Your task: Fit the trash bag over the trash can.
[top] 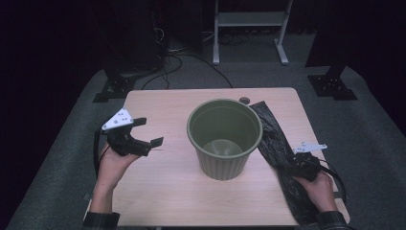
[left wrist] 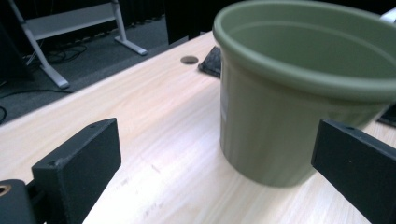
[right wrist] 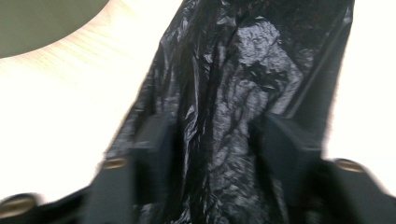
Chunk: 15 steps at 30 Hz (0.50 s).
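Observation:
A green plastic pot stands upright and empty in the middle of the wooden table. A black plastic bag lies flat along the table's right side, from behind the pot to the front edge. My left gripper hovers left of the pot, open, its jaws wide apart and pointed at the pot with nothing between them. My right gripper rests on the bag to the right of the pot. In the blurred right gripper view its jaws stand half apart astride a crumpled fold of the bag.
A round cable hole sits at the table's far edge behind the pot. On the grey floor beyond stand a white frame, two black stand bases and loose cables. Bare tabletop lies in front of the pot.

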Tool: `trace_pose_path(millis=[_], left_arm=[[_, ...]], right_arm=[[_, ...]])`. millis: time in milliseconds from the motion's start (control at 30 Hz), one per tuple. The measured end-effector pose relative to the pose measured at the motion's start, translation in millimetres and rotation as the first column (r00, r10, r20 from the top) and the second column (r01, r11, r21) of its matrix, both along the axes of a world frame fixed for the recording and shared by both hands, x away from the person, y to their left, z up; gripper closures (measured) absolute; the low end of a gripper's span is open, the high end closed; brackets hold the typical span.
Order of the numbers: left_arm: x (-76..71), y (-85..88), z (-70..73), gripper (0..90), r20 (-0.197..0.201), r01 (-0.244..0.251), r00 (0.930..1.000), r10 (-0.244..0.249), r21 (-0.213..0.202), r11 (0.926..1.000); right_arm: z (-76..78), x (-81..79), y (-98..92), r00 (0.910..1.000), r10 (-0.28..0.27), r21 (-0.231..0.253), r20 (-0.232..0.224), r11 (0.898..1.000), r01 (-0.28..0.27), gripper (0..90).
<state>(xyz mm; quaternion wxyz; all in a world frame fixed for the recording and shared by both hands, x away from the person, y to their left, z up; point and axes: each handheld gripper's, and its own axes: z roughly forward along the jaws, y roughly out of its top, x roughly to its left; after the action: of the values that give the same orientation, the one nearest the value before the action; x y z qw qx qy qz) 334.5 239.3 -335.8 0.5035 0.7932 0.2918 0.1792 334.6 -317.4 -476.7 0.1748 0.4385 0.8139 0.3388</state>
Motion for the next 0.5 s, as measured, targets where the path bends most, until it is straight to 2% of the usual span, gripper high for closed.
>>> trace_pose_path(millis=[67,133,200,300,333,367,500], left_arm=[[-5.1,-0.5,-12.0,0.0,-0.011,0.003,0.9999,-0.003,0.003,1.0],[-10.6,-2.5,-27.7,0.0,-0.021,0.007,0.9998,-0.006,0.023,0.9997],[-14.6,-4.3,-44.9,0.0,-0.032,0.011,0.9994,-0.01,0.032,0.9994],[-18.9,-5.4,-68.5,0.0,-0.058,0.013,0.9983,-0.011,0.039,0.9992],[-20.0,-7.1,-81.0,0.0,-0.088,0.028,0.9959,-0.023,0.048,0.9985],[-20.0,-7.1,-81.0,0.0,-0.088,0.028,0.9959,-0.023,0.048,0.9985],[-24.3,-10.6,-103.9,0.0,-0.116,0.042,0.9926,-0.036,0.047,0.998]], right_arm=[[0.7,-0.5,-0.3,1.0,0.002,0.001,0.001,1.0,-0.002,66.8],[1.0,-0.7,-1.1,1.0,0.007,0.005,0.0,1.0,-0.007,79.1],[0.7,-0.8,-2.0,0.9999,0.011,0.008,0.001,1.0,-0.011,87.8],[0.6,-0.8,-2.5,0.9999,0.016,0.009,0.002,1.0,-0.016,89.5],[0.9,-1.3,-2.4,0.9998,0.02,0.003,0.007,1.0,-0.02,89.8],[0.9,-1.3,-2.4,0.9998,0.02,0.003,0.007,1.0,-0.02,89.8],[7.2,-4.6,-5.3,0.9985,0.028,0.033,0.047,0.999,-0.03,89.8]])
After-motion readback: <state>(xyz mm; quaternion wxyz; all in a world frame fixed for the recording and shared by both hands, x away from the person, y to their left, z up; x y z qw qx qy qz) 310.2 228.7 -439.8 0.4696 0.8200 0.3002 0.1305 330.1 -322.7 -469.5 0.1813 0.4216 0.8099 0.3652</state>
